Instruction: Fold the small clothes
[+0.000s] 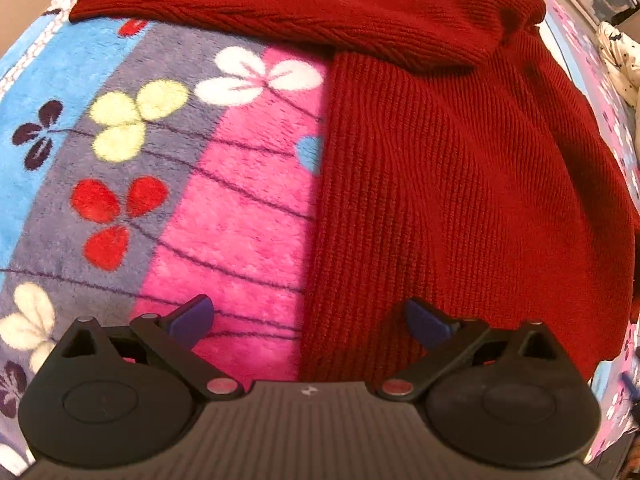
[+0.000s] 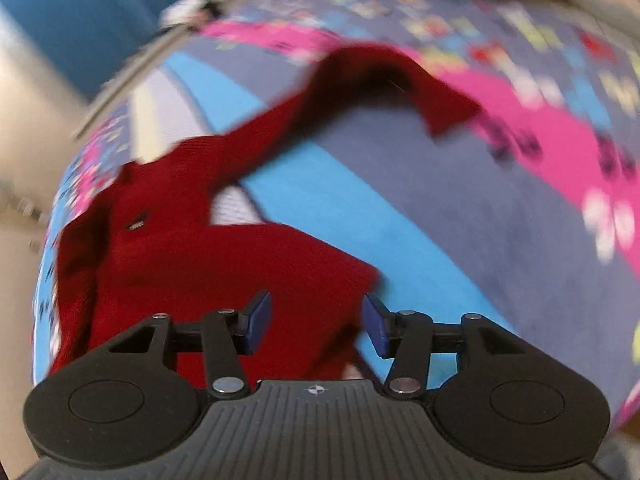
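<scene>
While the red knit sweater (image 1: 440, 184) lies flat on the flowered fleece blanket (image 1: 168, 168), its body runs lengthwise straight ahead of the left gripper (image 1: 308, 318), with one sleeve (image 1: 240, 16) stretched crosswise off the sweater's far end. That gripper's jaws stand spread and empty over the sweater's near edge. The right gripper (image 2: 316, 320), half spread and empty, hangs above the sweater's near corner; the left seems better placed.

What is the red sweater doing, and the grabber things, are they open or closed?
Red sweater: lying on the blanket, one sleeve stretched out sideways, held by neither gripper.
Left hand-held gripper: open, empty, over the sweater's edge.
Right hand-held gripper: open, nothing pinched, sweater below it.
Flowered blanket: spread out under the sweater.
</scene>
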The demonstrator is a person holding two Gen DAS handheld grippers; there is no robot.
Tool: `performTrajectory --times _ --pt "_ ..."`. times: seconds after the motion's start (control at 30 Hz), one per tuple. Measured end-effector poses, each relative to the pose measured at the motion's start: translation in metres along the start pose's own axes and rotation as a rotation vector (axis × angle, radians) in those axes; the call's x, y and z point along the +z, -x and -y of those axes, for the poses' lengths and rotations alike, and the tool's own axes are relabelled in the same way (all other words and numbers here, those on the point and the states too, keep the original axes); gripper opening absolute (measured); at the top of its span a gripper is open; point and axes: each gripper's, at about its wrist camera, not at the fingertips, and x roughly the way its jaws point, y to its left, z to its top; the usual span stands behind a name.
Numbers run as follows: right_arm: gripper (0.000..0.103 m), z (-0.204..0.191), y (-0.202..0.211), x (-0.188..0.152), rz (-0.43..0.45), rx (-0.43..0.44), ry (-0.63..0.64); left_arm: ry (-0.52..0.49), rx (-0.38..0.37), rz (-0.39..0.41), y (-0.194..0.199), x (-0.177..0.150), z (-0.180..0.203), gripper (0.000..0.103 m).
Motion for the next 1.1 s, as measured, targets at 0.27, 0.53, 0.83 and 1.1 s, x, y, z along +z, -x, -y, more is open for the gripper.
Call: performTrajectory --times 0.27,0.53,0.83,1.1 --pt "0.056 -0.006 -0.022 -0.034 0.044 -0.172 0.258 -0.099 0.027 0.028 0.014 -0.032 0.003 0.102" --pt "0.061 -0.02 -0.045 -0.06 0.08 -0.216 0.469 -0.298 0.059 0.006 0.005 -0.075 0.023 0.102" --pt "0.064 -0.029 -0.037 -0.019 0.164 -0.179 0.36 -0.177 0.149 0.204 0.017 -0.02 0.02 0.102" --pt "0.066 -0.02 -0.056 -0.005 0.14 -0.198 0.348 -0.208 0.056 0.155 0.024 -0.03 0.008 0.102"
